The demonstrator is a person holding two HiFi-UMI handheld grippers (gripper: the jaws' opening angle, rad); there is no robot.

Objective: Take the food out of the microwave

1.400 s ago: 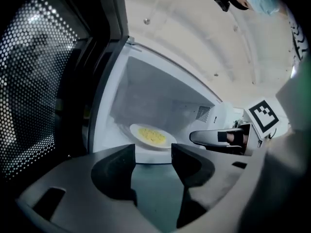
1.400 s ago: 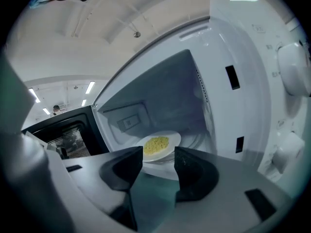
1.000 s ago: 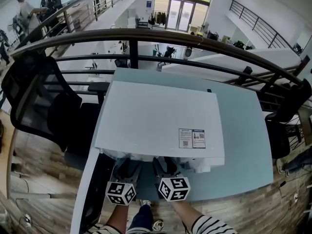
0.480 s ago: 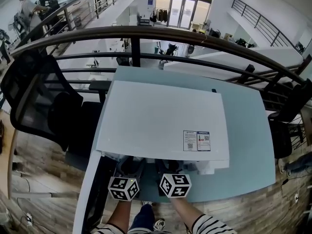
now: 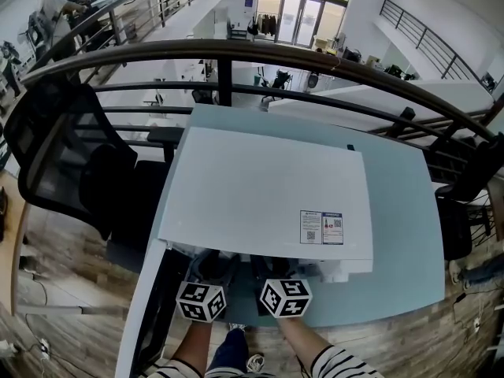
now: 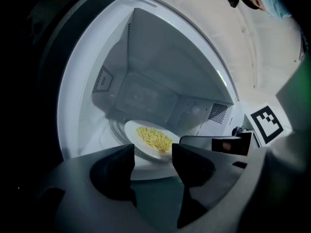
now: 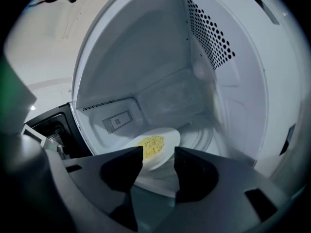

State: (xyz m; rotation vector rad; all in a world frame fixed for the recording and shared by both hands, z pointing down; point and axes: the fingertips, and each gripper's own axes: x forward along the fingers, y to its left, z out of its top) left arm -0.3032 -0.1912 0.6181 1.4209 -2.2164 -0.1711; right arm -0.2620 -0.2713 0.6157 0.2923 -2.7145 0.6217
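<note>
The white microwave (image 5: 260, 195) stands on a pale blue table, its cavity facing me. A white plate (image 6: 146, 147) with a flat heap of yellow food (image 6: 154, 138) lies on the turntable inside, slightly tilted. My left gripper (image 6: 153, 165) is open at the cavity mouth, with the plate's near rim just beyond its jaws. My right gripper (image 7: 153, 171) is also open, short of the same plate (image 7: 167, 142), whose food (image 7: 151, 145) shows between its jaws. In the head view only the two marker cubes, left (image 5: 201, 302) and right (image 5: 285, 298), show below the microwave's front edge.
The microwave door (image 5: 153, 313) hangs open at the left. The table (image 5: 402, 211) extends to the microwave's right. A black mesh chair (image 5: 63, 156) stands at the left and a curved dark railing (image 5: 315, 57) runs behind the table. The right gripper's body (image 6: 223, 144) shows beside the left one.
The head view has shifted slightly. Both marker cubes stay at the microwave's mouth, having risen only slightly in the picture.
</note>
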